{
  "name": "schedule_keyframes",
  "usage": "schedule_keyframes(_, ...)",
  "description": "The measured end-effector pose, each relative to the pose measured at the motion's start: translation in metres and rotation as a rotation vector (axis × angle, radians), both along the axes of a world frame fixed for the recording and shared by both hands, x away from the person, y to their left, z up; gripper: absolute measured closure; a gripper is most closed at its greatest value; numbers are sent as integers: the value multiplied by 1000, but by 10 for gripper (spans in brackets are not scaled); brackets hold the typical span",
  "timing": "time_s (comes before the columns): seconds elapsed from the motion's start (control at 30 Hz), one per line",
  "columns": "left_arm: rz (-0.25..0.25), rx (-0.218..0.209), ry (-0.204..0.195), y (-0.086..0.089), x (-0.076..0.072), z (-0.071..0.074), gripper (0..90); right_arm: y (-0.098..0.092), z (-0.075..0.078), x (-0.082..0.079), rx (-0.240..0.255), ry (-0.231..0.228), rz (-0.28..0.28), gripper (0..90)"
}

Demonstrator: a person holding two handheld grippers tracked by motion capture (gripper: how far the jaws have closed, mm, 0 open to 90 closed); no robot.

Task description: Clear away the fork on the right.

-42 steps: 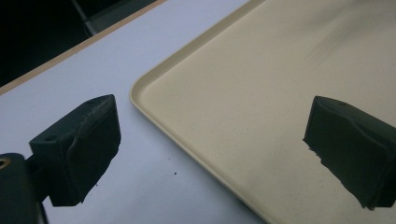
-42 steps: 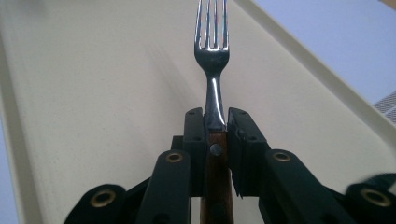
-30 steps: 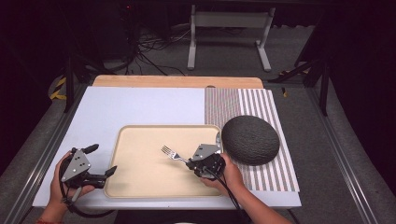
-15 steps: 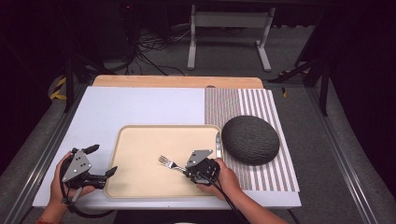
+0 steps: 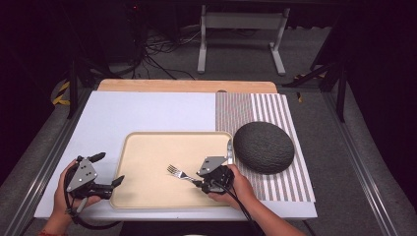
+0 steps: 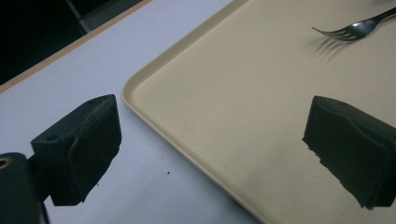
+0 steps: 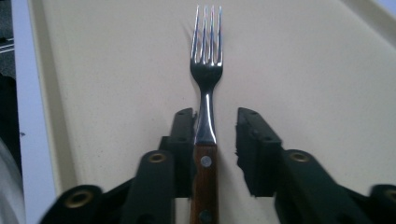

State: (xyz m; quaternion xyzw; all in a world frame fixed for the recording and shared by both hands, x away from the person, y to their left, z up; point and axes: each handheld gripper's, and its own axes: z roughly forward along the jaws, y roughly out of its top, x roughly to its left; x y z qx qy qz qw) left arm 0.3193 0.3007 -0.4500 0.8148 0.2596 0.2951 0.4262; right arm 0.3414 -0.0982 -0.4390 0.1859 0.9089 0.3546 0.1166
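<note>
A fork (image 5: 177, 173) with a wooden handle lies over the beige tray (image 5: 147, 147), tines pointing left. My right gripper (image 5: 199, 183) is at its handle end, near the tray's front right. In the right gripper view the fork (image 7: 207, 70) runs between the jaws. Its handle rests against the left jaw and a gap separates it from the right jaw, so my right gripper (image 7: 212, 126) is open. My left gripper (image 5: 109, 168) is held at the tray's front left corner. It is wide open (image 6: 210, 144) over the tray rim (image 6: 154, 70), holding nothing.
A dark grey dome-shaped object (image 5: 263, 146) sits on a striped placemat (image 5: 236, 108) right of the tray. A metal utensil (image 5: 229, 150) lies along the tray's right edge. The white table top (image 5: 147, 108) extends behind the tray, with a wooden strip at its far edge.
My right gripper has brought the fork leftward and nearer across the tray. The left gripper has stayed where it was.
</note>
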Motion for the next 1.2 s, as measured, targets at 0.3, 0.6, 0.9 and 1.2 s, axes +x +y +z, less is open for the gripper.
schedule_keyframes(0.3, -4, 7, 3, -1, 0, -1, 50, 10, 1, -6, -32, -84, 94, 900)
schedule_keyframes(0.6, -14, -1, 2, -1, 0, -1, 50, 24, -11, -7, -103, -91, 143, 900)
schedule_keyframes(0.9, -2, -9, 0, -1, -1, -1, 53, 25, -11, -7, -113, -100, 116, 900)
schedule_keyframes(1.2, -6, -5, -7, -3, -1, -1, 57, 23, -11, -5, -110, -95, 82, 900)
